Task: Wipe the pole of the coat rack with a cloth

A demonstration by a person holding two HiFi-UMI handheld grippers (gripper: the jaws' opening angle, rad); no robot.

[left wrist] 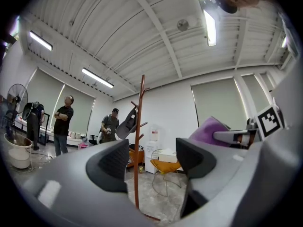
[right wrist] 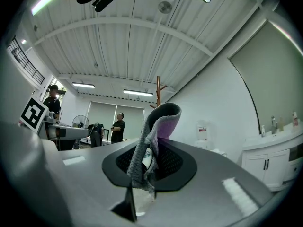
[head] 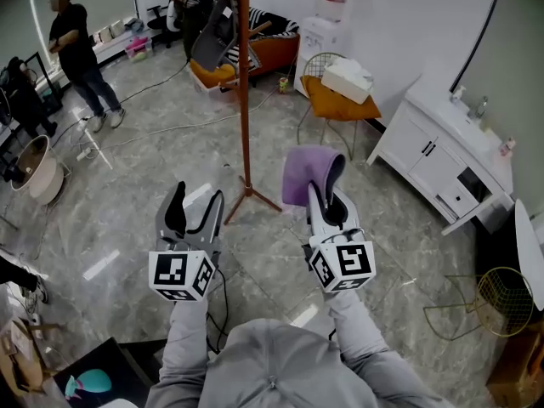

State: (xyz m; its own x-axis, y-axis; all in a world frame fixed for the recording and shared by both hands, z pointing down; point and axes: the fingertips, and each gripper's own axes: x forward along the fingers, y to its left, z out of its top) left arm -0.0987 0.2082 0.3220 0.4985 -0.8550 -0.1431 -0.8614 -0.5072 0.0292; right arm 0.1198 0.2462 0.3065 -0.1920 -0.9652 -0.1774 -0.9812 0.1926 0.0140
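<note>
The coat rack's brown pole (head: 244, 83) rises from a tripod foot on the marble floor, a grey bag (head: 215, 34) hanging on it. In the left gripper view the pole (left wrist: 140, 145) stands between the spread jaws, still some way off. My left gripper (head: 195, 210) is open and empty, left of the pole's foot. My right gripper (head: 327, 187) is shut on a purple cloth (head: 308, 173), which folds up over its fingertips, right of the foot. The cloth (right wrist: 154, 141) is pinched between the jaws in the right gripper view.
A wire chair with an orange cushion (head: 340, 102) and a white box stands behind right. A water dispenser (head: 321, 32), a white sink cabinet (head: 446, 151) and an orange sofa (head: 255, 49) line the back. Two people (head: 81, 53) stand far left. Cables cross the floor.
</note>
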